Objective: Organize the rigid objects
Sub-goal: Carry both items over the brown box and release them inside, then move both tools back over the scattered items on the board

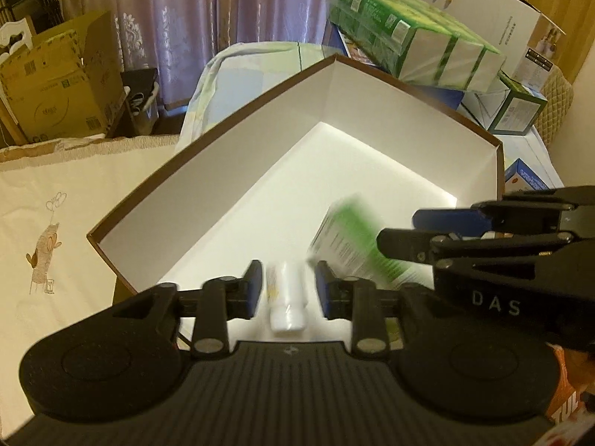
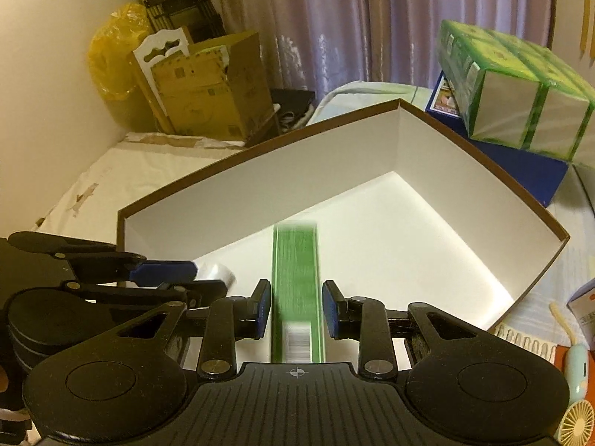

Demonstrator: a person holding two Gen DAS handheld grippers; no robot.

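Note:
A large open box with brown rim and white inside [image 1: 223,193] [image 2: 260,186] fills both views. My left gripper [image 1: 286,290] is open over its near corner; a small white tube [image 1: 284,297] lies between its fingers, untouched and blurred. My right gripper [image 2: 296,308] is open too, with a gap on each side of a blurred green-and-white carton [image 2: 296,282] that sits between its fingers. The carton also shows in the left wrist view [image 1: 353,245], beside the right gripper [image 1: 420,234]. The left gripper shows in the right wrist view [image 2: 178,278].
A green wrapped multipack [image 1: 416,37] [image 2: 520,100] rests on a blue box [image 2: 520,167] behind the open box. Cardboard boxes [image 1: 55,85] [image 2: 212,89] stand at the back left. A cream cloth [image 1: 55,223] covers the surface. A small fan [image 2: 576,420] lies at the right.

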